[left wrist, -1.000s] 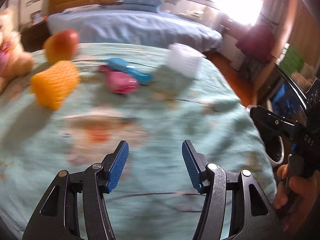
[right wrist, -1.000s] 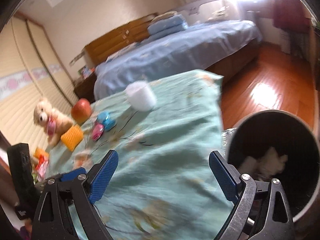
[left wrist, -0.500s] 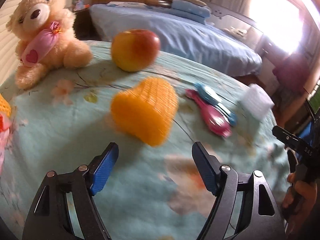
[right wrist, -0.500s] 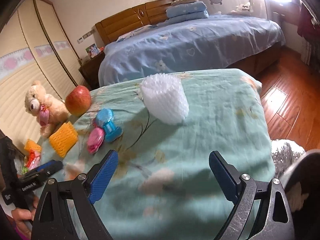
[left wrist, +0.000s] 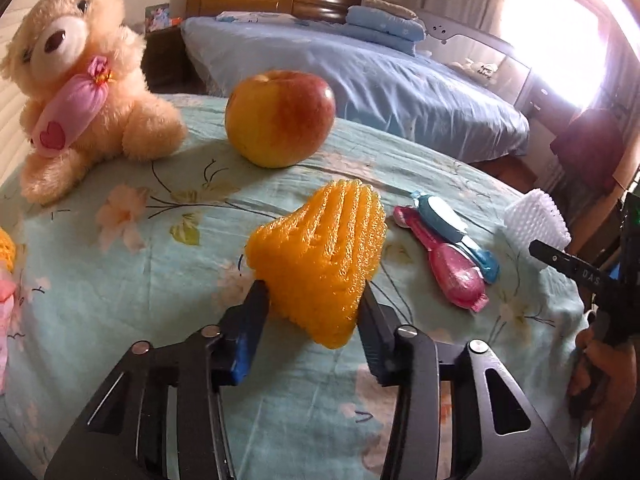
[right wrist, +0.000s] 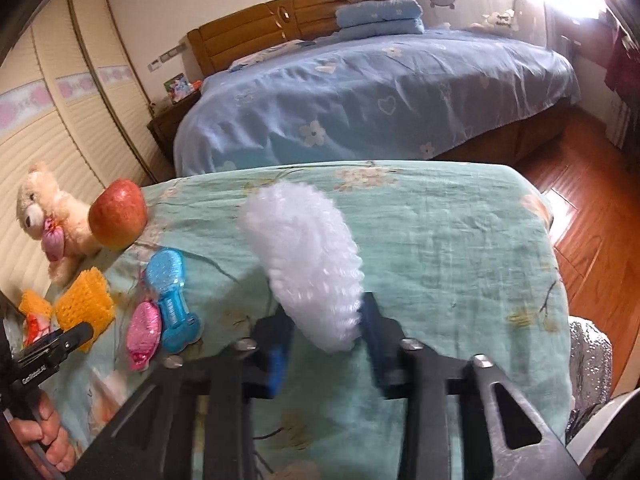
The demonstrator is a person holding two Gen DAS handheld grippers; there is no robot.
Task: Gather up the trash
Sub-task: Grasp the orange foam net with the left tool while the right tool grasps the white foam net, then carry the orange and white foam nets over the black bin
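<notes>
L tool (left wrist: 310, 316) is closing on the orange foam net (left wrist: 320, 256), just in front of the apple (left wrist: 280, 118); R tool (right wrist: 326, 344) closing on the white foam net (right wrist: 304, 264), well right of it. Both nets are squashy w/ pads only at their near ends, so either could slip out on the lift.

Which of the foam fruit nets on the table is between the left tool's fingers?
The large orange foam net by the apple; the left tool is closing on it. The white net is in the right tool.

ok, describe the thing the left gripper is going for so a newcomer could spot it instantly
On the table's green floral cloth, look just in front of the red-yellow apple. The orange foam fruit net lies there, between the closing jaws of the left gripper. Its bright orange ribbed mesh separates it from the white foam net and the pink and blue brushes.
</notes>
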